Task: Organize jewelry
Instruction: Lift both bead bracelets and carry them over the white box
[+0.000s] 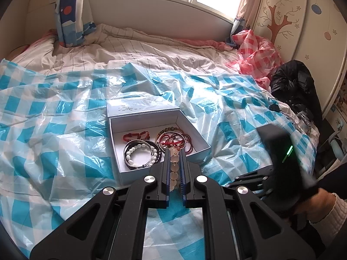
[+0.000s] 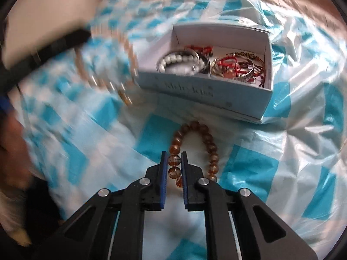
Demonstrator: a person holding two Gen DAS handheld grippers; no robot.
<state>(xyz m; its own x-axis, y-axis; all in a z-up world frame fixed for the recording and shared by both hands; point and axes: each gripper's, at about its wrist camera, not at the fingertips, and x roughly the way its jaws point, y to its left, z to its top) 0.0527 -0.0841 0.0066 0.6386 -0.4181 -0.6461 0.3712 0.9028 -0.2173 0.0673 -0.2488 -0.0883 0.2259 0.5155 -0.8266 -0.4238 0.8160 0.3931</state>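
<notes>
At twelve o'clock of the right claw, clamped on an amber bracelet, the box holds bangles; the left claw pinches pale beads.

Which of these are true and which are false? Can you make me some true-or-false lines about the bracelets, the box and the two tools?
1. The left tool grips a strand of pale round beads. True.
2. The jewelry box is closed with its lid on. False: it is open, and bracelets lie inside.
3. The right tool is closed around an amber bead bracelet. True.
4. The amber bead bracelet is inside the box. False: it lies on the blue checked plastic sheet, in front of the box.
5. A white bead bracelet lies in the box. True.
6. The sheet under the box is plain green. False: it is blue and white checked.
</notes>
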